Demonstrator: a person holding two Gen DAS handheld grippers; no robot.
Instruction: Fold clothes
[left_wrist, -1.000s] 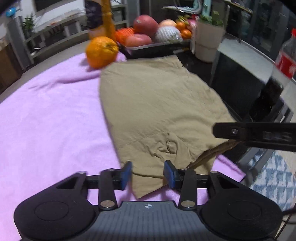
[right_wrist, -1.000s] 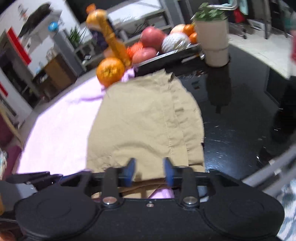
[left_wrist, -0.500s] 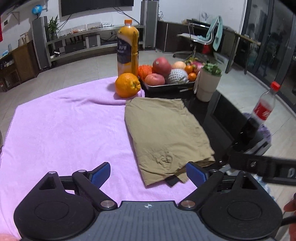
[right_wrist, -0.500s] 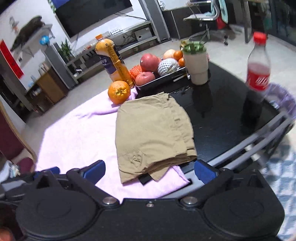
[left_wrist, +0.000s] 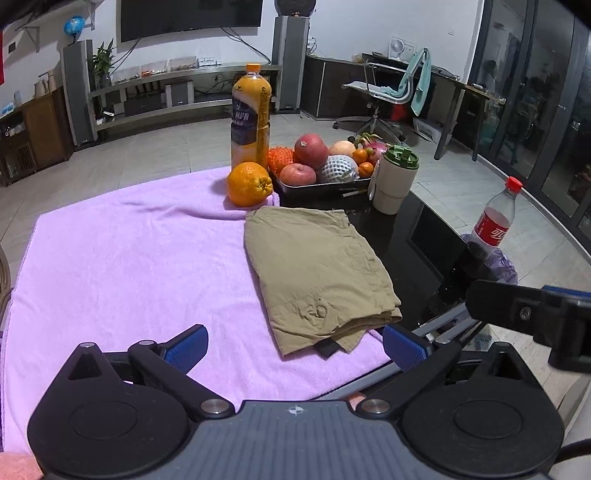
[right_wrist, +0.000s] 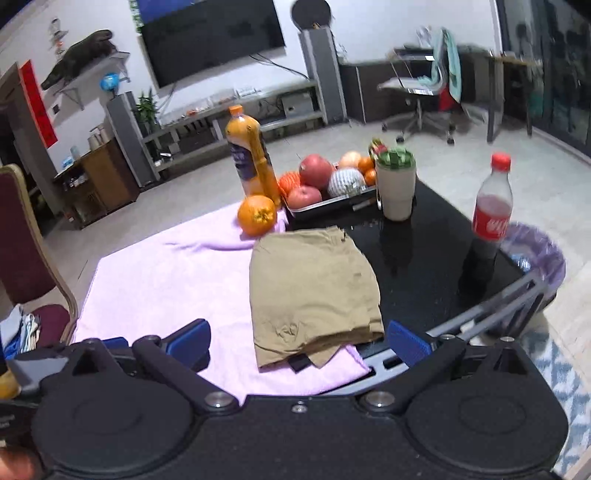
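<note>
A folded khaki garment (left_wrist: 317, 273) (right_wrist: 314, 288) lies flat, partly on the pink towel (left_wrist: 129, 258) (right_wrist: 166, 269) and partly on the black table (left_wrist: 417, 251). My left gripper (left_wrist: 295, 347) is open, held back above the near edge of the towel, nothing between its blue pads. My right gripper (right_wrist: 298, 341) is open too, raised above and short of the garment's near edge. Part of the right gripper's body shows at the right edge of the left wrist view.
Behind the garment stand an orange (left_wrist: 249, 184), a juice bottle (left_wrist: 250, 118), a tray of fruit (left_wrist: 325, 184) and a cream cup (left_wrist: 394, 181). A cola bottle (right_wrist: 493, 218) stands right, a lined bin (right_wrist: 535, 254) beyond it. A red chair (right_wrist: 33, 266) is left.
Both grippers opened, letting go of the garment's near edge, and drew back and up. The garment now lies folded on the towel and table.
</note>
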